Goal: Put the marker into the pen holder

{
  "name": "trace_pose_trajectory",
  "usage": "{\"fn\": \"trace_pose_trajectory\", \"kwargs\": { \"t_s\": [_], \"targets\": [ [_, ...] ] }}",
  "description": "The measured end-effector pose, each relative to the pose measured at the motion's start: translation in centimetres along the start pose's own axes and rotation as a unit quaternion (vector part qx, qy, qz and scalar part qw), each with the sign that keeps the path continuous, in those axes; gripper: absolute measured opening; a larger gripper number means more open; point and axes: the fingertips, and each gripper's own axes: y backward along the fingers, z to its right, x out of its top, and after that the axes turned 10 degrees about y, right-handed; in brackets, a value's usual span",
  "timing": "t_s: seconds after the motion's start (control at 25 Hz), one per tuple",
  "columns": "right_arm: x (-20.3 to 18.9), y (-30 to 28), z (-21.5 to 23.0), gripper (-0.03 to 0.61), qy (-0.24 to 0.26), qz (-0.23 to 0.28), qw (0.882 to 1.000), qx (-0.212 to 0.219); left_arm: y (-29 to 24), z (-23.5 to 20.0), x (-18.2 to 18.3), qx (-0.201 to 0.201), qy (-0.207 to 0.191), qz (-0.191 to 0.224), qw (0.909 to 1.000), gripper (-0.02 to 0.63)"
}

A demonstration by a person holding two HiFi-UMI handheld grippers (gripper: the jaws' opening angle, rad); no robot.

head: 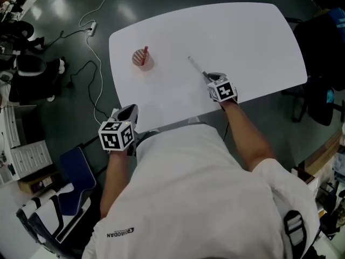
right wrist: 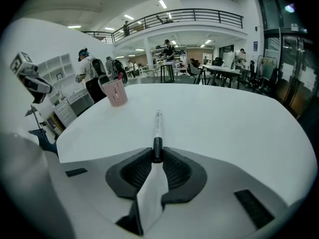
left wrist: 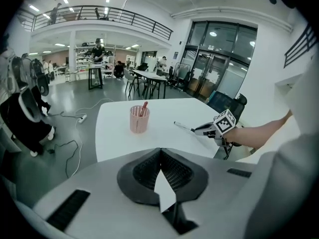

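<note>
Gripping the black end of a slim, clear-barrelled marker (right wrist: 158,126), the right gripper (right wrist: 157,156) has both ribbed jaw pads pressed against that end. The rest of the barrel runs straight out ahead of the jaws, low over the white, rounded table (head: 242,36). Whether the far tip rests on the surface cannot be told.

In the head view, the marker sits near the middle of the table, angled away to the left from the right gripper. The pink perforated cylindrical pen holder (head: 142,58) stands upright on the left part of the table, well apart from the marker. 1 red pen (head: 144,54) leans inside it.

The left gripper (head: 128,112) is at the near left edge of the table, well apart from the marker. In its own view its jaws meet at the tips with nothing between them, and it faces the pen holder across the table.

Grey floor surrounds the table, with a white cable (head: 94,63) trailing along the left side.
</note>
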Motion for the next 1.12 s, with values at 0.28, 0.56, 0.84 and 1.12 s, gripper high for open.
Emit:
{"fn": "trace_pose_trajectory", "kwargs": {
  "t_s": [0.28, 0.56, 0.84, 1.12],
  "targets": [
    [5.0, 3.8, -3.7, 0.085, -0.07, 0.083, 0.994, -0.031, 1.3, -2.7, 2.8, -0.034, -0.047, 0.002, 0.9983, 0.026],
    [9.1, 7.3, -7.4, 0.084, -0.107, 0.146, 0.982, -0.055, 1.4, -4.3, 1.9, -0.067, -0.077, -0.024, 0.9945, 0.026],
    [15.1, 9.5, -11.2, 0.084, -0.109, 0.202, 0.972, -0.047, 2.2, -5.7, 2.3, -0.094, -0.087, -0.018, 0.9916, 0.026],
    [23.0, 7.1, -14.6, 0.084, -0.045, 0.213, 0.976, -0.018, 5.2, -10.9, 1.1, -0.071, -0.046, 0.002, 0.9964, 0.026]
  ]
}}
